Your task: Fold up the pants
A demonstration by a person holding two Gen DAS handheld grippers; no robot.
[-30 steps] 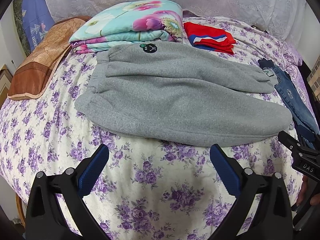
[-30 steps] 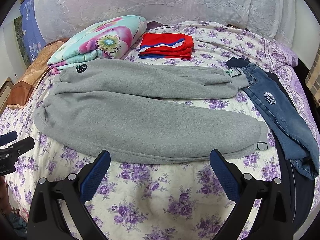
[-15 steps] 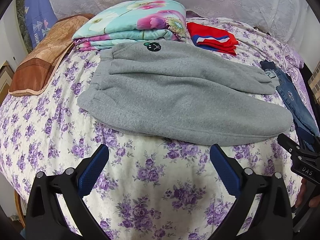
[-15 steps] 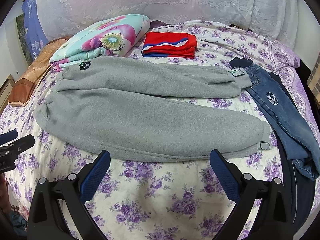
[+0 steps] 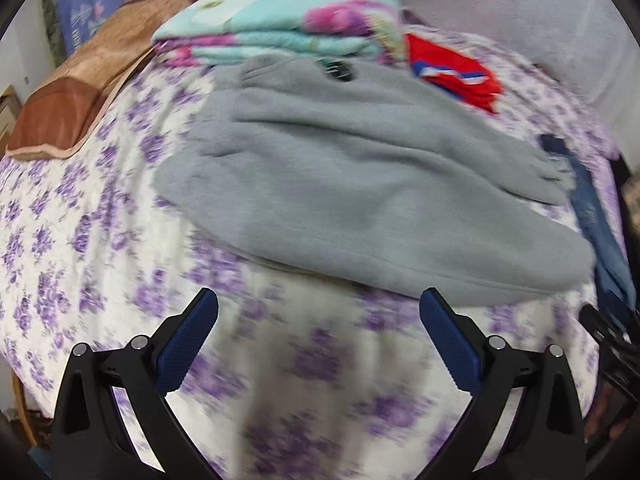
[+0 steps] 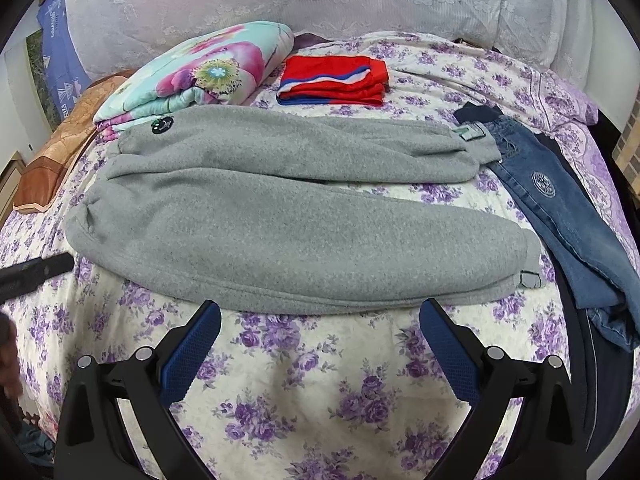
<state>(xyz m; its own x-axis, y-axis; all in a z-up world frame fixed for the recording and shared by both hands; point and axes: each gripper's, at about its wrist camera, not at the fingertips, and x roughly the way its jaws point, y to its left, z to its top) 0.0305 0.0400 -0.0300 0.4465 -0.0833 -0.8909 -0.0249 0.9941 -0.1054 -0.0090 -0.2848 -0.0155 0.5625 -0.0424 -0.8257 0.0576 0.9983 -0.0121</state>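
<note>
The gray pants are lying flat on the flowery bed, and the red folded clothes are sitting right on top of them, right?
Not quite. The gray pants do lie flat on the flowery bed, but the red folded clothes sit on the bed behind them, apart. The right wrist view shows it.

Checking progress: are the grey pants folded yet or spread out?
Spread out: the grey pants lie full length on the bed, both legs side by side.

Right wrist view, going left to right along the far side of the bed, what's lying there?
Brown pillow → folded floral quilt → folded red garment with a blue and white stripe → blue jeans.
</note>
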